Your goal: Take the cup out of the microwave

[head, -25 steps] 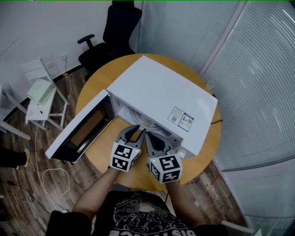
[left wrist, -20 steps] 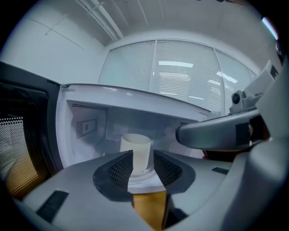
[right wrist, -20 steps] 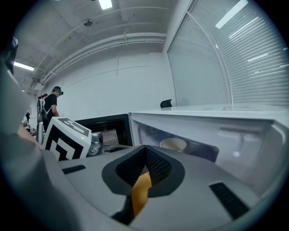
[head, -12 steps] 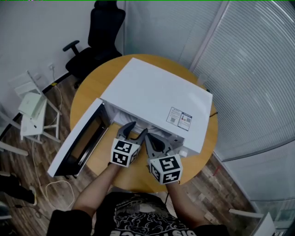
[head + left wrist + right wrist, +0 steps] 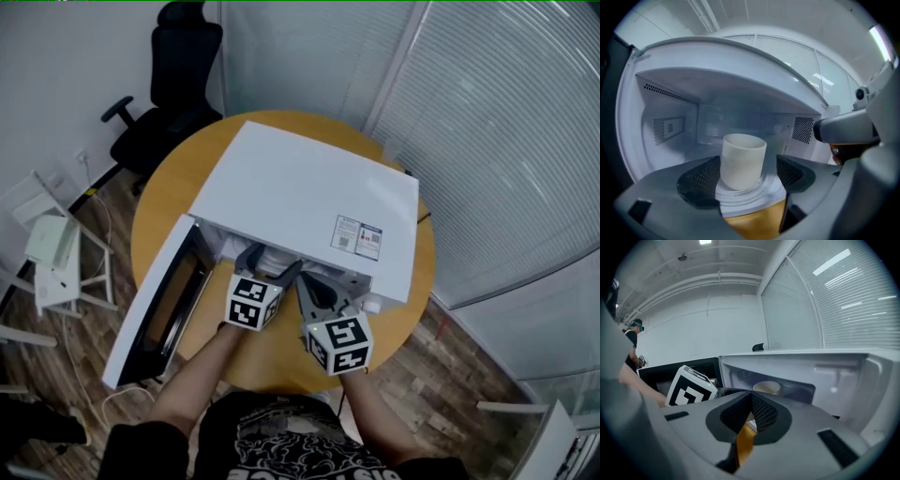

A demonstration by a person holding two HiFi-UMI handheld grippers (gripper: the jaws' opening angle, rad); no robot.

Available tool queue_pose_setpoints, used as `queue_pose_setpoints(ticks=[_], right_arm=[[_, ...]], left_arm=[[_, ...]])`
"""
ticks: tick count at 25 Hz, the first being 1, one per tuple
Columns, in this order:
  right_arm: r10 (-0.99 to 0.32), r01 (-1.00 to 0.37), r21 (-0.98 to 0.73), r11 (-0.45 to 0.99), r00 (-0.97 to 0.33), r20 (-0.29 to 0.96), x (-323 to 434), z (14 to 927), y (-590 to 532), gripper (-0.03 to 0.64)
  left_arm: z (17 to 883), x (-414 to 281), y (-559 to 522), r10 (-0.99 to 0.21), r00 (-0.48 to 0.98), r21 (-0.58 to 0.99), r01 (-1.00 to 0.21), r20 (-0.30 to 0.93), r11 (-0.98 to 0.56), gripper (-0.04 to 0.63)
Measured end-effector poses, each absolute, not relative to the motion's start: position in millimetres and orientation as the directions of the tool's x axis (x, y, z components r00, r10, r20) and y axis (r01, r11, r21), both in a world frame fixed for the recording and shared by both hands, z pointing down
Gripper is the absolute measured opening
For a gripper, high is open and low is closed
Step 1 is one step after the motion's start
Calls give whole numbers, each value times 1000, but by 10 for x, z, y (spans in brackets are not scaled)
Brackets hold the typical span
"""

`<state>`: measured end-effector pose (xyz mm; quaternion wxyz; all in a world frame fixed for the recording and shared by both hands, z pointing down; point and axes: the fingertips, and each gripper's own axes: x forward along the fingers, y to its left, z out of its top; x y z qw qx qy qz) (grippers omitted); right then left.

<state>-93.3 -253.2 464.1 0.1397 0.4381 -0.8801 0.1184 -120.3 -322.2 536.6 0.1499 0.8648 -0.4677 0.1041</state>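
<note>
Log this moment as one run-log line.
phase: reaching | left gripper: jaws opening, cream cylindrical cup ahead, ungripped | right gripper: shut, empty | white microwave: door open, cup inside

The cup (image 5: 743, 161) before me is plain cream, without a handle. It stands upright on the glass turntable (image 5: 754, 197) inside the white microwave (image 5: 300, 202), whose door (image 5: 150, 309) hangs wide open.
</note>
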Motion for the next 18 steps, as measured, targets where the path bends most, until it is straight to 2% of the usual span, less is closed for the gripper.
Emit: queue_pose_setpoints(ticks=[8,18], right_arm=[[-770,-838,-91,538,-532,351,-885,4701,-2593,17],[-794,-863,-98,497,-497,350,-830,4758,-2675,17]], left_arm=[[5465,-1150,-3382,-751,578,159,-814,319,-559,431],[5577,-1061,-3570,-721,613,140,-784,322,-605,468]])
